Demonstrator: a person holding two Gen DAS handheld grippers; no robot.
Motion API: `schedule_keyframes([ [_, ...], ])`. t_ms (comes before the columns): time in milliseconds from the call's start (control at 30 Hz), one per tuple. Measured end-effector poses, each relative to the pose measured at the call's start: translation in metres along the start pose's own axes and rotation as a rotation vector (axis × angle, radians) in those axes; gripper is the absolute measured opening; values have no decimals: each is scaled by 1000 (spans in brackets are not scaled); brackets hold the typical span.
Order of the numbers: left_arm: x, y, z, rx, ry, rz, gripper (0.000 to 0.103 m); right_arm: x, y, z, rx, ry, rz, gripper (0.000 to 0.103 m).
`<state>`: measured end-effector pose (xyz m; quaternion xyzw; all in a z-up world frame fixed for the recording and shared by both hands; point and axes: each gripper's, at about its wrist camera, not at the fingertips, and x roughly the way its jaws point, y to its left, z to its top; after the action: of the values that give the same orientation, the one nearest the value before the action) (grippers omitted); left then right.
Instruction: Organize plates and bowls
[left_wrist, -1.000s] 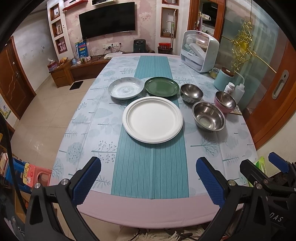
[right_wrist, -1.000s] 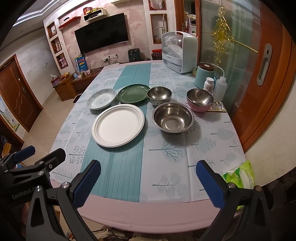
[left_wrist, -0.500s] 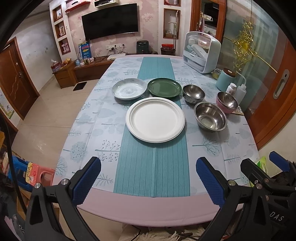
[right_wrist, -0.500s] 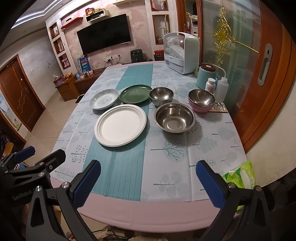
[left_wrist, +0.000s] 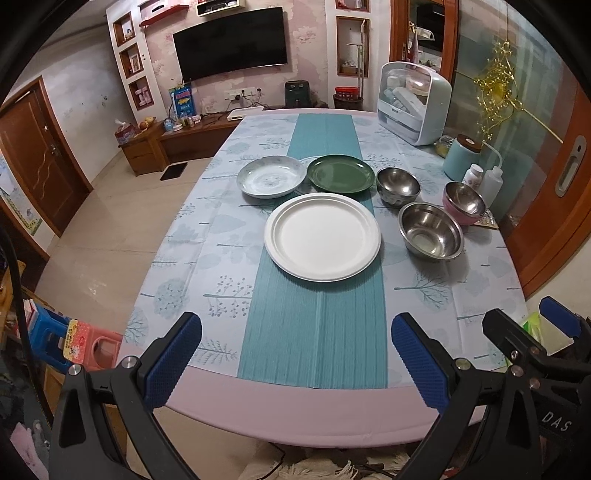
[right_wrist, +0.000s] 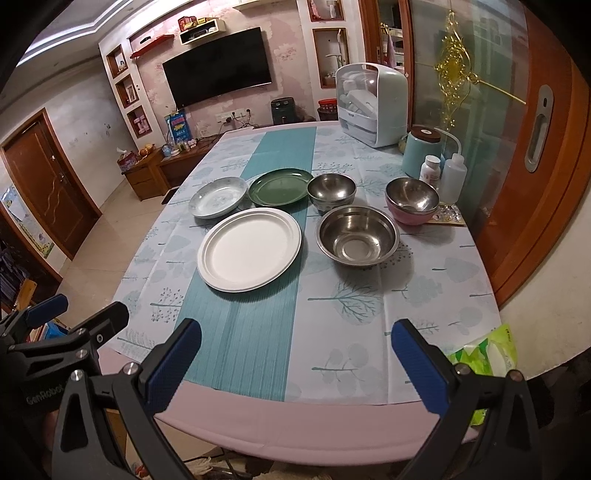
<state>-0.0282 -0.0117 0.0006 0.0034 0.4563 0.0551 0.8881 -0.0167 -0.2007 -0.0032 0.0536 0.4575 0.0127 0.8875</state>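
A large white plate lies on the teal runner, with a pale patterned plate and a green plate behind it. To its right stand a large steel bowl, a small steel bowl and a steel bowl nested in a pink bowl. The same dishes show in the right wrist view, white plate and large steel bowl nearest. My left gripper and right gripper are both open and empty, over the table's near edge.
A dish-drying cabinet, a teal canister and bottles stand at the table's right side. A green tissue pack lies past the right front corner. Plastic stools stand on the floor at left.
Both grippers have drifted slightly, so the dishes sit a little further right and higher in view. The jaws stay open and no dish has moved.
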Motion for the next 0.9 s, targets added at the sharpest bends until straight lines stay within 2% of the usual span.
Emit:
schedule_keyframes([
  [167, 7, 5, 7, 7, 3, 14, 102, 9, 4, 4, 3, 16, 10, 103],
  [500, 37, 14, 36, 59, -3, 20, 102, 39, 13, 24, 23, 30, -30, 103],
  [700, 73, 26, 66, 57, 11, -25, 102, 63, 18, 44, 57, 54, -45, 103],
  [900, 107, 33, 100, 91, -78, -63, 102, 91, 19, 63, 53, 39, -93, 103],
])
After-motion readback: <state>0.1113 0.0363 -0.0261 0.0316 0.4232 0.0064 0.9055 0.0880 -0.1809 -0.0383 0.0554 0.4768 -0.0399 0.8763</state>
